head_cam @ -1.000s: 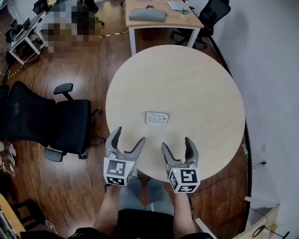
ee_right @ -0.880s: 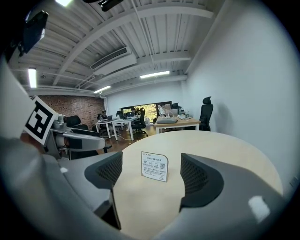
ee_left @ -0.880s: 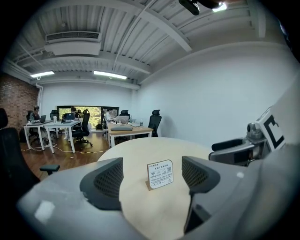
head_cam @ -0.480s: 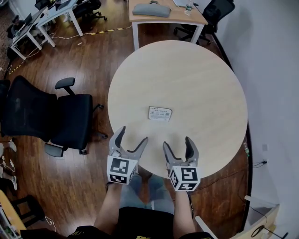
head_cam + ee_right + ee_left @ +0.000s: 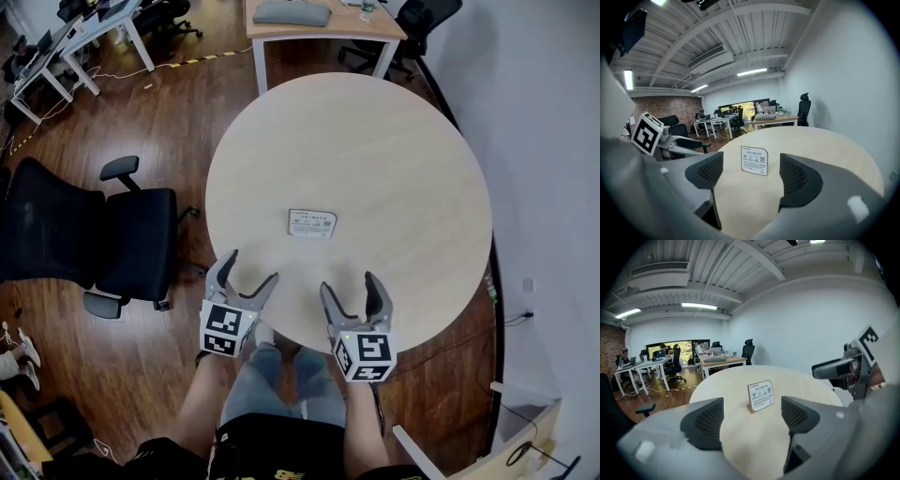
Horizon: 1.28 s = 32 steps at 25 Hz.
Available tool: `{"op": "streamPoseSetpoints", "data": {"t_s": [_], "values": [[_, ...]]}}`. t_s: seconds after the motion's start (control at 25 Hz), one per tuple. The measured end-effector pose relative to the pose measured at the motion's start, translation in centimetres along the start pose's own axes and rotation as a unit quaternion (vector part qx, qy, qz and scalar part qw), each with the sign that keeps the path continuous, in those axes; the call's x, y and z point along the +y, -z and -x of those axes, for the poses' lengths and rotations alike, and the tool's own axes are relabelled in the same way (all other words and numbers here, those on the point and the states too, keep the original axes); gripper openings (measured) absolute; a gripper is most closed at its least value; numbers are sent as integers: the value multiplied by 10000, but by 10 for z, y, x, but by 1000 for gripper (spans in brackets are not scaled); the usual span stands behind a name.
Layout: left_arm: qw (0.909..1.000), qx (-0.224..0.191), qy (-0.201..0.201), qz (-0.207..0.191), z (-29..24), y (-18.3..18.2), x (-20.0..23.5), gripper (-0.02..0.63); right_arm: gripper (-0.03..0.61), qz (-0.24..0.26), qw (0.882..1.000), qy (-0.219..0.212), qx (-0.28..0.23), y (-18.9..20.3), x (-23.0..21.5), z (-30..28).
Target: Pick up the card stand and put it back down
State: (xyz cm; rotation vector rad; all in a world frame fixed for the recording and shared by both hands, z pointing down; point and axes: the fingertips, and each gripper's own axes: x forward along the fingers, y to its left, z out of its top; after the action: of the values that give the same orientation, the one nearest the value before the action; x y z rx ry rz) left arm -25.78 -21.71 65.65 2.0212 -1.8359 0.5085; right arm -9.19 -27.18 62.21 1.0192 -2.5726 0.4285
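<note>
Only approaching: left tongs (image 5: 251, 266) spread, right tongs (image 5: 349, 283) just narrowing, both empty at the worktop's (image 5: 375, 141) near edge; next, reach the central stand (image 5: 312, 223) and pinch it

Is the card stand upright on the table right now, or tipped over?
Upright. The card stand stands on its base on the round table, with its printed face toward both gripper views.
</note>
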Motion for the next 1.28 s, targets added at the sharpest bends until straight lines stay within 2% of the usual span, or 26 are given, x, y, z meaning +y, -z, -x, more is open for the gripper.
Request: {"op": "streamPoseSetpoints", "data": {"t_s": [0.2, 0.32, 0.52, 0.6, 0.72, 0.8, 1.04, 1.28], "values": [[9993, 179, 338, 37, -26, 17, 20, 387, 379, -23, 10000, 59, 74, 7, -7, 2], [9978, 292, 581, -100, -48, 23, 31, 387, 379, -62, 9998, 116, 128, 11, -11, 1], [9919, 372, 1202, -156, -90, 21, 28, 374, 377, -70, 9996, 162, 237, 18, -17, -2], [9861, 477, 1568, -284, -108, 23, 21, 359, 376, -91, 9994, 175, 272, 19, -18, -3], [9720, 688, 2195, -488, -133, 29, 9, 353, 371, -96, 9995, 113, 287, 17, -14, -6], [9642, 760, 2479, -555, -147, 32, 3, 347, 371, -107, 9995, 84, 287, 17, -12, -9], [9569, 878, 2699, -613, -180, 39, -7, 298, 365, -162, 9990, 172, 380, 25, -25, -11], [9490, 722, 3011, -602, -191, 35, -25, 245, 360, -331, 9983, 283, 376, 27, -38, -10]]}}
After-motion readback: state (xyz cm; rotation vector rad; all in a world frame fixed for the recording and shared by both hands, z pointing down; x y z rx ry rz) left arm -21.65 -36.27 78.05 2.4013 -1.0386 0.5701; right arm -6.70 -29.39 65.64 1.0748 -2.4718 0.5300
